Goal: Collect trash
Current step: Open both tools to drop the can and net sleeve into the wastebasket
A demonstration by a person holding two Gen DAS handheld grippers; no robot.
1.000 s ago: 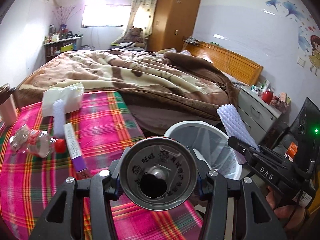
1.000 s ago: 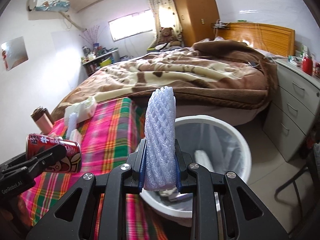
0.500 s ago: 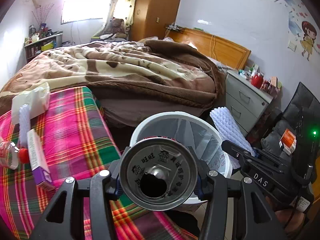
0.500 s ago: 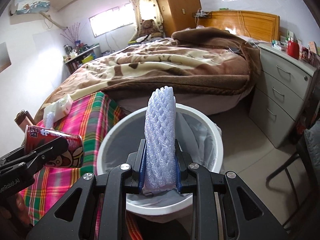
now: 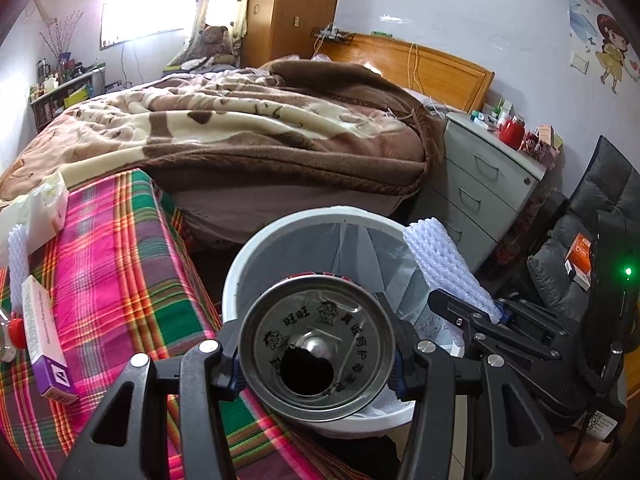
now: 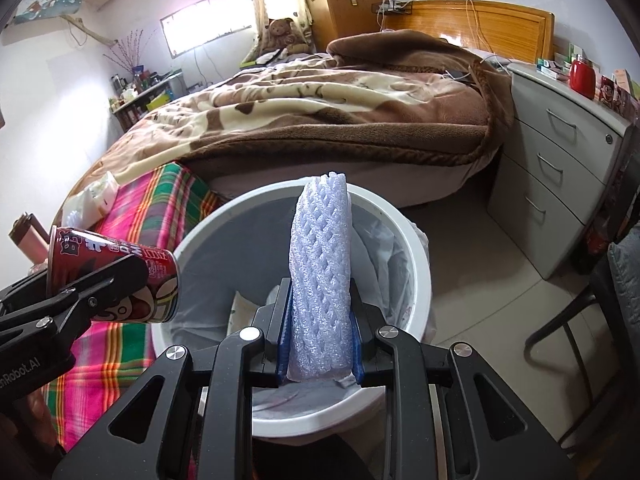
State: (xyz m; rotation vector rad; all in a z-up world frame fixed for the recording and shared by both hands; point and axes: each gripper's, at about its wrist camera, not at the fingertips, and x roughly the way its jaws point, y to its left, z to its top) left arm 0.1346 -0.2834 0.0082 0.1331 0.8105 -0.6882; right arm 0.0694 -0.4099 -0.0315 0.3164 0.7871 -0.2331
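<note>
My left gripper (image 5: 316, 356) is shut on a red drink can (image 5: 316, 344), its opened top facing the camera; the can (image 6: 120, 276) shows from the side in the right wrist view, held at the left rim of the white trash bin (image 6: 416, 248). My right gripper (image 6: 320, 344) is shut on a white foam net sleeve (image 6: 320, 272), held upright over the bin's opening. In the left wrist view the sleeve (image 5: 444, 264) is at the bin's (image 5: 244, 264) right rim. The bin has a liner with some paper trash inside.
A plaid-covered table (image 5: 116, 280) stands left of the bin with a purple box (image 5: 44, 340), another foam sleeve (image 5: 18, 260), a white packet (image 5: 36, 208) and a red-capped bottle. Behind are a bed (image 5: 260, 128), a grey drawer unit (image 5: 484, 184) and a dark chair (image 5: 588, 240).
Both grippers moved right from over the table toward the bin and lower; the can and the foam sleeve now hang at and over the bin's opening. Both stay held.
</note>
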